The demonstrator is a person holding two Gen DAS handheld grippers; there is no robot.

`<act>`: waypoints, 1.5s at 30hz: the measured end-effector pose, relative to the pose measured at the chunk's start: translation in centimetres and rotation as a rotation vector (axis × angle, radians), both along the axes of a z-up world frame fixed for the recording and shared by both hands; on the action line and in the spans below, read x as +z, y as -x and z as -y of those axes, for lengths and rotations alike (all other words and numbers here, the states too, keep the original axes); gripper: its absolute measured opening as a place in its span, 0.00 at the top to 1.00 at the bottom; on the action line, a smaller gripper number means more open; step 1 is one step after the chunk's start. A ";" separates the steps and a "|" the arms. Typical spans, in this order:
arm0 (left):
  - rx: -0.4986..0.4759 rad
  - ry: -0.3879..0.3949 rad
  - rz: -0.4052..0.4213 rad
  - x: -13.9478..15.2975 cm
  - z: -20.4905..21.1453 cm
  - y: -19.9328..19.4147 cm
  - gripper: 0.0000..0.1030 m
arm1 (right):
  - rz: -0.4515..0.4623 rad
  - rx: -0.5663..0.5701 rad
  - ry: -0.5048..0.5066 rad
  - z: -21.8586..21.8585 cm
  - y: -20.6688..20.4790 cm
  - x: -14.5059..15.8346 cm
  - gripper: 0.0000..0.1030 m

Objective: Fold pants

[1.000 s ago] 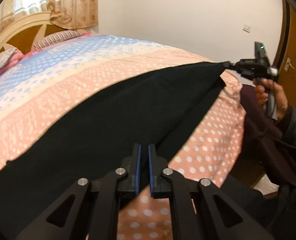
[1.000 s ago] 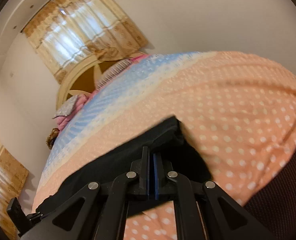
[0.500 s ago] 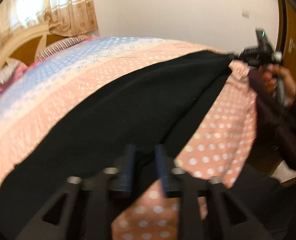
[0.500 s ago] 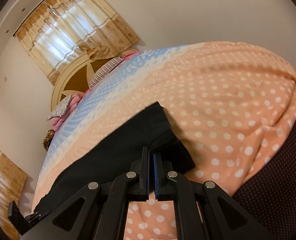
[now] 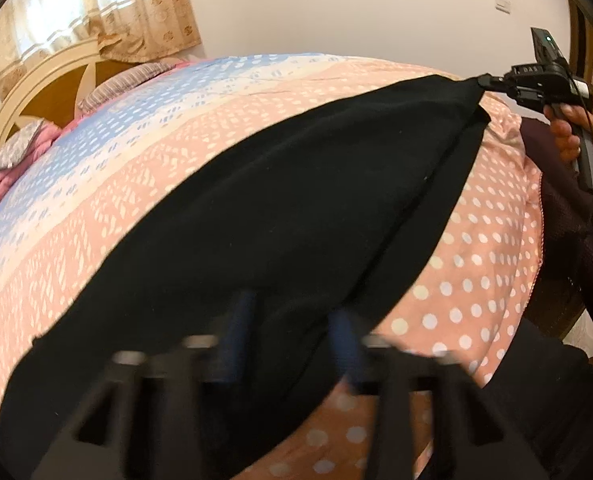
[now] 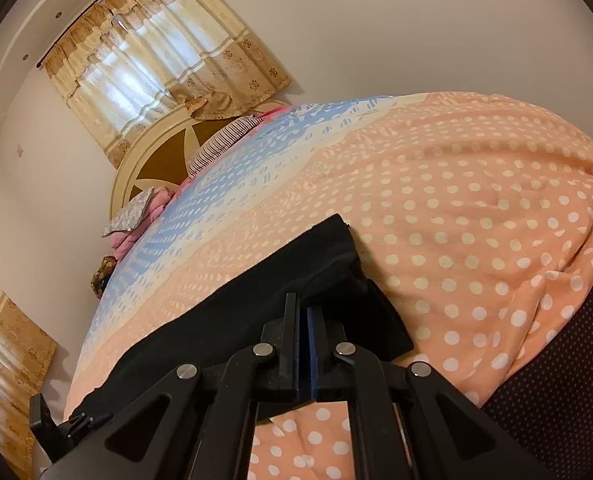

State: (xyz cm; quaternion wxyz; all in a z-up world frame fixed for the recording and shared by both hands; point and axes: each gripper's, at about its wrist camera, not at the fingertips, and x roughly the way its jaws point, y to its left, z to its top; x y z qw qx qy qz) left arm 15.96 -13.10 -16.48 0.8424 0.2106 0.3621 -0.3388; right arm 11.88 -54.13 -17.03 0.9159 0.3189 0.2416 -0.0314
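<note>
Black pants lie stretched across the bed, folded lengthwise. My left gripper is open, its blurred fingers apart over the near end of the pants, holding nothing. My right gripper is shut on the far end of the pants. In the left wrist view the right gripper pinches the pants' far corner at the bed's right edge. In the right wrist view the left gripper shows small at the lower left, at the other end of the pants.
The bed has a pink, cream and blue dotted cover. A round headboard, pillows and pink bedding are at the far end, curtains behind. A dark maroon sheet hangs at the right edge by the door.
My left gripper has opened and let go of the pants' near end. The right gripper stays shut on the far end; more of the bed shows in its view now.
</note>
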 end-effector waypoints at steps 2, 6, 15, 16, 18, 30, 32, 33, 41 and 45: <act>0.007 -0.005 0.045 0.9 -0.2 0.4 0.94 | 0.023 -0.004 -0.003 0.3 0.4 0.3 0.97; -0.001 0.071 0.041 3.5 -2.0 1.0 0.94 | 0.068 0.002 -0.003 0.6 1.3 1.1 0.97; -0.032 0.054 -0.051 0.4 -1.7 2.0 0.94 | -0.091 -0.021 -0.053 1.6 1.5 -3.4 0.97; -0.028 0.045 -0.045 0.1 -1.6 2.0 0.94 | -0.111 -0.017 -0.052 1.7 1.2 -3.9 0.97; -0.019 0.036 -0.052 -0.4 -1.5 1.8 0.90 | -0.128 -0.017 -0.048 1.8 0.7 -4.4 0.97; -0.011 0.063 -0.049 0.6 -4.3 3.8 0.52 | -0.118 -0.224 0.001 5.7 2.5 -2.0 0.64; 0.010 0.084 -0.041 1.1 -5.2 3.8 0.49 | -0.101 -0.178 0.018 5.7 1.7 -1.1 0.64; 0.028 0.093 -0.031 1.4 -5.6 3.8 0.45 | -0.088 -0.153 0.033 5.5 1.1 -0.6 0.64; 0.218 0.148 -0.038 0.6 -9.7 1.4 0.31 | -0.134 0.123 0.042 1.3 -5.6 -0.7 0.64; 0.255 0.167 -0.131 -1.5 -10.9 0.9 0.31 | -0.203 0.073 0.091 1.0 -6.5 -1.3 0.64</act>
